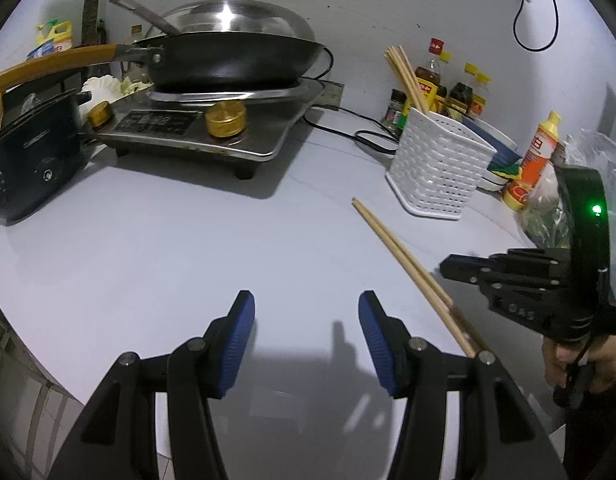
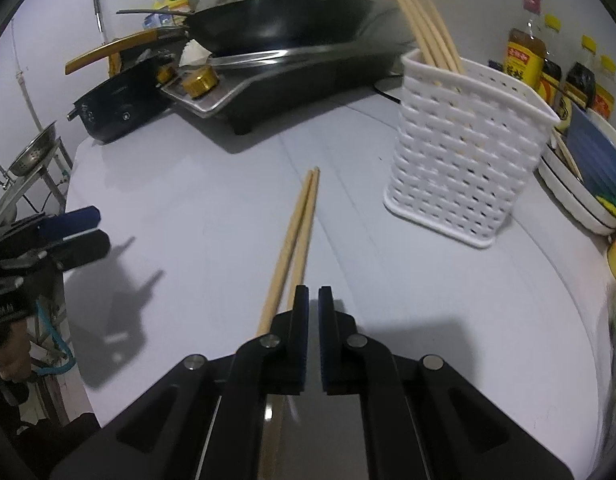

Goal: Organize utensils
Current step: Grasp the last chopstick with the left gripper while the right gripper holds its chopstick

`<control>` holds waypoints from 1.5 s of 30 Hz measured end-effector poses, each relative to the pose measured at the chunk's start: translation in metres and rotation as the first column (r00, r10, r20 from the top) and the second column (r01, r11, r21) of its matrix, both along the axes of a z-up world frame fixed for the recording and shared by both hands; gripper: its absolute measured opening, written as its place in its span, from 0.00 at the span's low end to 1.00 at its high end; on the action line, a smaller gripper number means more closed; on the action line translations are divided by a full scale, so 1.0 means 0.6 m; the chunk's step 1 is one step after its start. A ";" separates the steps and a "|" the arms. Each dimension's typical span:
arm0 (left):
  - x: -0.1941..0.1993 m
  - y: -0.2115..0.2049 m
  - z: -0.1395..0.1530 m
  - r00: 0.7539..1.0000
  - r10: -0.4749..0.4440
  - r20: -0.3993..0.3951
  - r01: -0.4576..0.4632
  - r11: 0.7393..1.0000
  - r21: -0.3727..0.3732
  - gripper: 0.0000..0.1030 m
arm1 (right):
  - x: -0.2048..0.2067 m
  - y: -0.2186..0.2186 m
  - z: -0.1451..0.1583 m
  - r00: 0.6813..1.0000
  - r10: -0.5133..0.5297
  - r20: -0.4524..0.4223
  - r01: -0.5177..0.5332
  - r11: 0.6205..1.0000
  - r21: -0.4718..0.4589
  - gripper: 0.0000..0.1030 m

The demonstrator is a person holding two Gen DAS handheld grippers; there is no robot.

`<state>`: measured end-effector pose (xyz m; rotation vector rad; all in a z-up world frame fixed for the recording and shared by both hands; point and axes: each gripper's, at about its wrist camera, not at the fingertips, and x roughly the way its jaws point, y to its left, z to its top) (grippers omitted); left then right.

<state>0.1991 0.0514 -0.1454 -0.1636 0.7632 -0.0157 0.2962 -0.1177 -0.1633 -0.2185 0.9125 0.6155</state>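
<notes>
Chopsticks [image 2: 296, 236] on counter, just left of shut R jaws

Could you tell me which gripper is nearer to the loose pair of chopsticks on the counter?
Right. The right gripper is shut right beside the chopsticks; the left gripper hangs open over bare counter.

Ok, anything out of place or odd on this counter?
Yes: a pair of chopsticks lies loose on the white counter, while the other chopsticks stand in the white utensil basket. The right gripper is shut beside the pair, apparently gripping nothing.
</notes>
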 end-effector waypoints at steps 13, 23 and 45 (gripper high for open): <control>0.022 -0.018 -0.006 0.999 -0.011 -0.037 0.012 1.000 0.011 0.52 | 0.012 0.023 -0.024 1.000 0.023 -0.011 -0.023 1.000 -0.015 0.17; 0.062 -0.074 -0.018 0.995 -0.076 -0.069 0.078 0.996 0.032 0.52 | 0.008 -0.018 -0.012 1.000 0.022 0.005 -0.022 1.000 0.014 0.05; 0.139 -0.191 -0.067 0.967 -0.195 -0.164 0.222 0.960 0.170 0.48 | -0.034 -0.134 0.049 0.996 0.015 0.087 -0.025 0.992 0.125 0.05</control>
